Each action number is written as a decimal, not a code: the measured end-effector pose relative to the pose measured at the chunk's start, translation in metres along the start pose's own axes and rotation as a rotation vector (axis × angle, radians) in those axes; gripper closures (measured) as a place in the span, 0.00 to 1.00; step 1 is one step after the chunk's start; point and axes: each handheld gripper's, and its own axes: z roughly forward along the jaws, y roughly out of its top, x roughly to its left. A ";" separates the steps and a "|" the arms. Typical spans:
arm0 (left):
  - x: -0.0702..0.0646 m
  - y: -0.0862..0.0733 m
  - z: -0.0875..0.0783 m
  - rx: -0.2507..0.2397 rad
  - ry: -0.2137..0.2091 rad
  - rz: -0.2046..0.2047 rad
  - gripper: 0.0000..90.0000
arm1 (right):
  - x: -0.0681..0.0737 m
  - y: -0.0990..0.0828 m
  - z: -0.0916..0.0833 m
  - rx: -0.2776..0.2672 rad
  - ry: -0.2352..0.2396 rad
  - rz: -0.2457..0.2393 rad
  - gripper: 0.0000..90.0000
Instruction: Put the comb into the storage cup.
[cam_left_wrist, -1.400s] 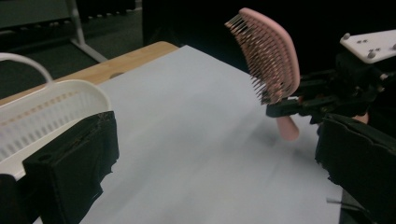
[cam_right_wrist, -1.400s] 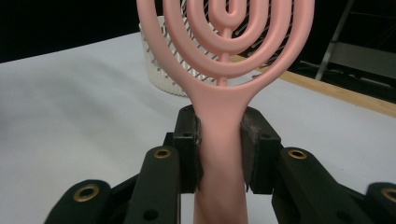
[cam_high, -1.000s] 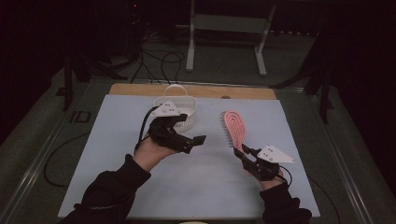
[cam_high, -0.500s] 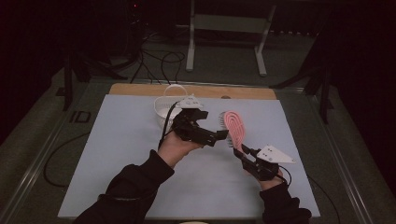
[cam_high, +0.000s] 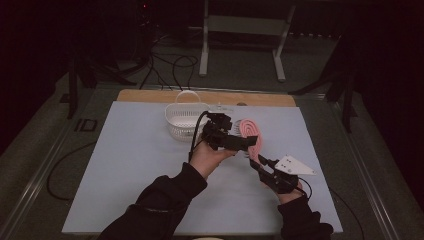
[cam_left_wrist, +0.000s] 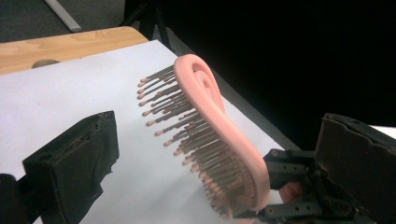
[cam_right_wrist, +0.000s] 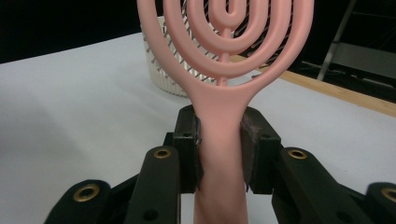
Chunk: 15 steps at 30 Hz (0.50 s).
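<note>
A pink hairbrush (cam_high: 250, 131) with a looped, open head is held up above the table by its handle. My right gripper (cam_high: 257, 162) is shut on that handle; in the right gripper view its pads (cam_right_wrist: 187, 140) press both sides of the handle (cam_right_wrist: 219, 135). My left gripper (cam_high: 249, 143) is open and reaches in from the left at the brush head. In the left gripper view the bristled head (cam_left_wrist: 210, 121) stands between the wide-apart jaws without touching either, bristles facing the left jaw.
A white slatted basket (cam_high: 181, 120) with a handle stands at the back of the pale sheet (cam_high: 125, 175), just left of the brush. A wooden strip (cam_high: 150, 95) runs along the far table edge. Cables and a metal stand (cam_high: 240, 25) lie beyond it.
My left gripper has moved right, away from the basket, until its open jaws straddle the brush head. The right gripper and the brush have stayed still.
</note>
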 end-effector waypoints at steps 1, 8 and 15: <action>0.000 0.000 0.002 -0.001 -0.002 -0.007 0.01 | 0.000 0.000 0.000 0.000 -0.001 -0.001 0.78; 0.003 -0.005 0.015 0.008 -0.018 -0.062 0.13 | 0.000 0.000 0.000 -0.003 -0.003 0.004 0.78; 0.004 -0.008 0.023 0.009 -0.040 -0.098 0.28 | 0.000 -0.001 0.001 0.002 -0.002 0.001 0.78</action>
